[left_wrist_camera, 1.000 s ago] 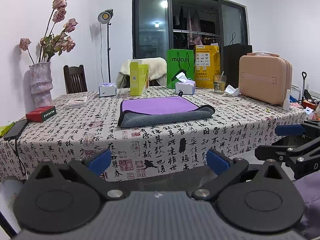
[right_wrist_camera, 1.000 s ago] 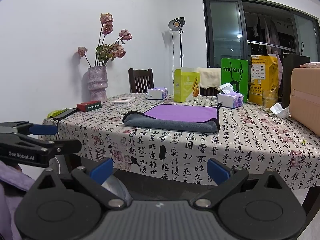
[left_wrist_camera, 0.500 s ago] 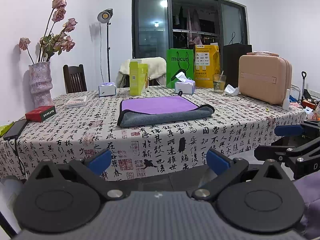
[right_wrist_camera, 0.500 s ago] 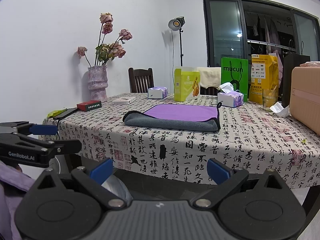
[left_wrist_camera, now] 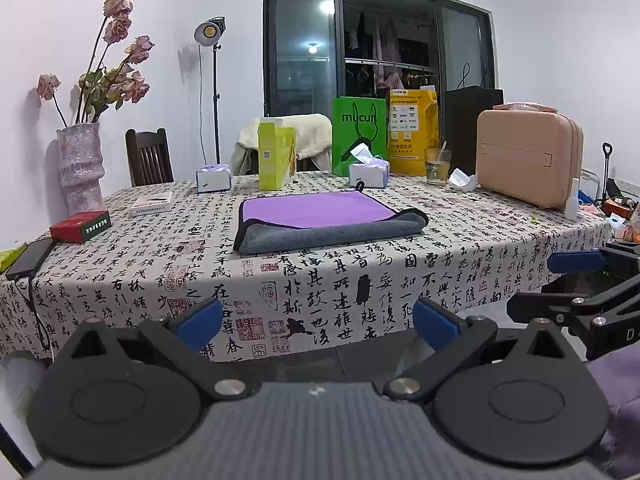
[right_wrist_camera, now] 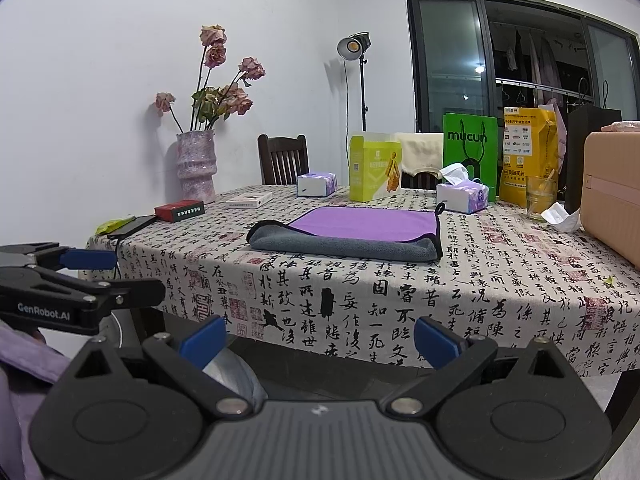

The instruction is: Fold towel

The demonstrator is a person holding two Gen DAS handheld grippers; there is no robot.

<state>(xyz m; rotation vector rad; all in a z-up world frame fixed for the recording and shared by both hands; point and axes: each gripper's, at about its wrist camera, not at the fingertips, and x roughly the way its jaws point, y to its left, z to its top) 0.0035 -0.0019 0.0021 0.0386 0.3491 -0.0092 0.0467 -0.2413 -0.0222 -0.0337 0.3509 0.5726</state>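
A towel (left_wrist_camera: pixel 320 216), purple on top and grey underneath, lies folded on the patterned tablecloth near the table's middle; it also shows in the right wrist view (right_wrist_camera: pixel 352 232). My left gripper (left_wrist_camera: pixel 318 322) is open and empty, held in front of and below the table's near edge, well short of the towel. My right gripper (right_wrist_camera: pixel 318 338) is also open and empty, at the same distance. Each gripper sees the other at its side: the right one (left_wrist_camera: pixel 576 280) and the left one (right_wrist_camera: pixel 68 276).
On the table (left_wrist_camera: pixel 400 264): a vase of dried roses (left_wrist_camera: pixel 80 168), a red box (left_wrist_camera: pixel 80 226), a phone (left_wrist_camera: pixel 28 258), tissue boxes (left_wrist_camera: pixel 368 172), a yellow-green carton (left_wrist_camera: pixel 276 158), a green bag (left_wrist_camera: pixel 358 136), a glass (left_wrist_camera: pixel 438 166), a beige case (left_wrist_camera: pixel 528 162). A chair (left_wrist_camera: pixel 148 156) stands behind.
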